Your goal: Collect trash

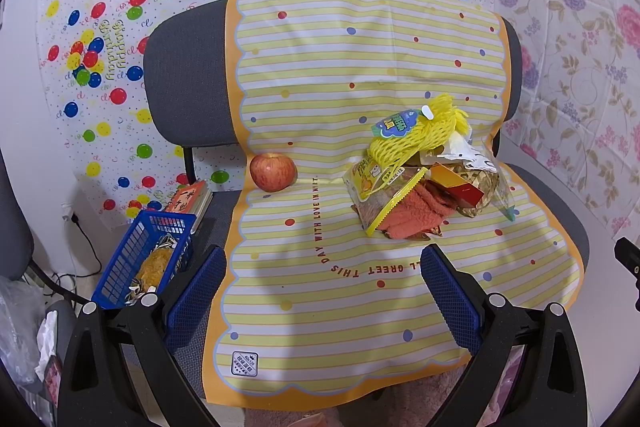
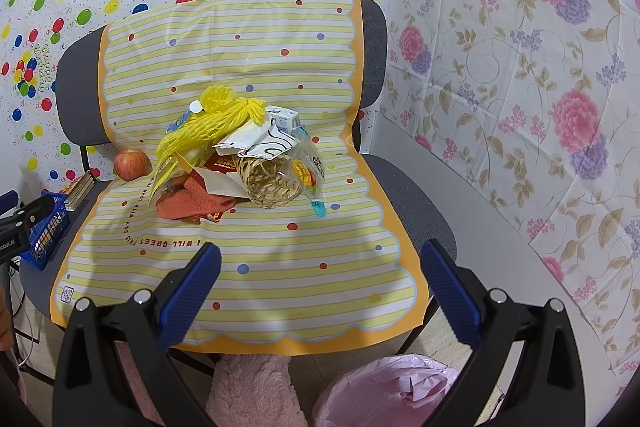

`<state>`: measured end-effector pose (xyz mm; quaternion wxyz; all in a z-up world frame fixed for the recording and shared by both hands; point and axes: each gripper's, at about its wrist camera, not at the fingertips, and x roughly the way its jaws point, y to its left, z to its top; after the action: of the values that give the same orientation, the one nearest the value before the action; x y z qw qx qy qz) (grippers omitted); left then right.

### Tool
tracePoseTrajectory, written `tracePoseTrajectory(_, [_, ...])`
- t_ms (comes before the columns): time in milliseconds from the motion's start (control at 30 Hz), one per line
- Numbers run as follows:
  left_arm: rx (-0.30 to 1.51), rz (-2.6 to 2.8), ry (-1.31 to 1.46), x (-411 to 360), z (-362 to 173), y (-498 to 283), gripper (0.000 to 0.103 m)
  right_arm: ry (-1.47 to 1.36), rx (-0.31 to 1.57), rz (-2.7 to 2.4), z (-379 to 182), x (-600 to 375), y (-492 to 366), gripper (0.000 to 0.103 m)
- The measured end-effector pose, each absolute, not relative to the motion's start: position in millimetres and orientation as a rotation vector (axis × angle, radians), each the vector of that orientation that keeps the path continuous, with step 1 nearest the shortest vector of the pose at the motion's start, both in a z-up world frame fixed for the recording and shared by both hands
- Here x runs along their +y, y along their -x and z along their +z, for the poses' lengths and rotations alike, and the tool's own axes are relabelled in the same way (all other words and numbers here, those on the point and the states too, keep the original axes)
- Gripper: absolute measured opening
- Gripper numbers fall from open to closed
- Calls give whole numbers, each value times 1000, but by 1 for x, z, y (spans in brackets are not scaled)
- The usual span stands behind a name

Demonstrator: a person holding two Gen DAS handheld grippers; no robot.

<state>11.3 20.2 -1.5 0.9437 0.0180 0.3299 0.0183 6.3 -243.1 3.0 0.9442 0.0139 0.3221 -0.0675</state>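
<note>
A heap of trash lies on the striped yellow mat [image 1: 320, 307] [image 2: 280, 267] over a grey chair seat: a yellow foam net [image 1: 412, 135] [image 2: 208, 125], snack wrappers [image 1: 376, 183], an orange sock [image 1: 416, 215] [image 2: 192, 203], a red carton [image 1: 460, 187], crumpled paper [image 2: 260, 143], a small woven basket [image 2: 268, 179] and a clear bag [image 2: 310, 171]. A red apple [image 1: 273, 171] [image 2: 130, 165] sits apart on the left. My left gripper [image 1: 324, 287] is open, in front of the heap and empty. My right gripper [image 2: 320, 283] is open too, nothing between its fingers.
A blue plastic basket [image 1: 140, 259] [image 2: 46, 231] holding scraps stands at the seat's left edge, books [image 1: 192, 197] behind it. A bin lined with a pink bag [image 2: 388, 391] stands on the floor right of the chair front. Patterned sheets cover the walls.
</note>
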Motion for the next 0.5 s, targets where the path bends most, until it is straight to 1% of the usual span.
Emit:
tracePoseTrajectory(333, [677, 40, -38, 23, -5, -13, 96, -29, 652, -136, 1, -244, -9, 97])
tracePoseTrajectory(500, [691, 65, -31, 23, -13, -23, 96, -5, 594, -121, -11, -247, -20, 97])
